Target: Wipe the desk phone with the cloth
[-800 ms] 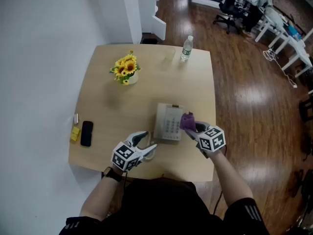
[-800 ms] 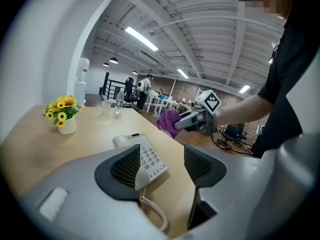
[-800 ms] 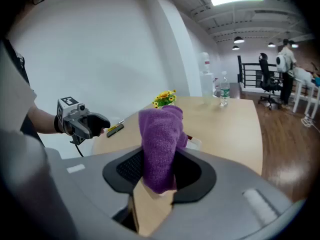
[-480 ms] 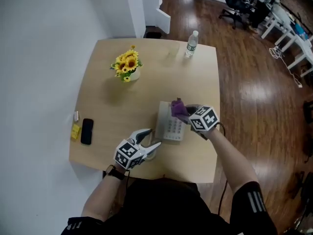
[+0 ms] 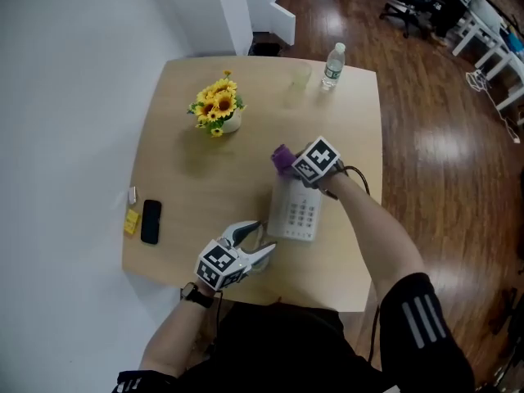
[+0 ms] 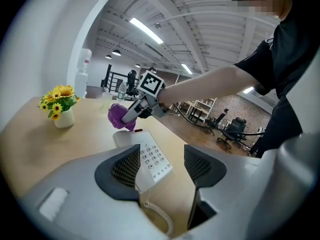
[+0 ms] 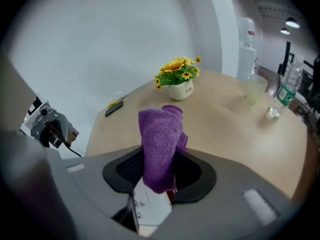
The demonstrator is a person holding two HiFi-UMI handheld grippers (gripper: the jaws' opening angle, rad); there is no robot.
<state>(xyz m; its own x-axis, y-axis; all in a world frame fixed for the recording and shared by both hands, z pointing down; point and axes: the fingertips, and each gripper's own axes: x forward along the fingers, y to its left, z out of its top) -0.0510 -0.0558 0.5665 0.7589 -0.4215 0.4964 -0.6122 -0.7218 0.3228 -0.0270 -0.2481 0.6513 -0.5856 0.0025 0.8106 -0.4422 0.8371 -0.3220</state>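
- Well, the wooden table [image 5: 188,187] stands on a shiny brown floor [image 5: 426,137].
- The desk phone [image 5: 299,211] lies near its front edge.
- The right gripper [image 5: 288,164] pinches the purple cloth [image 5: 281,157] at the phone's far end; before, it was by the phone's right side.
- The left gripper [image 5: 264,241], jaws apart and empty, sits left of the phone.

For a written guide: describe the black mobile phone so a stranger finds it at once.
On the wooden table, look along the edge by the white wall. The black mobile phone lies flat there beside a small yellow object, darker and slimmer than the white desk phone.
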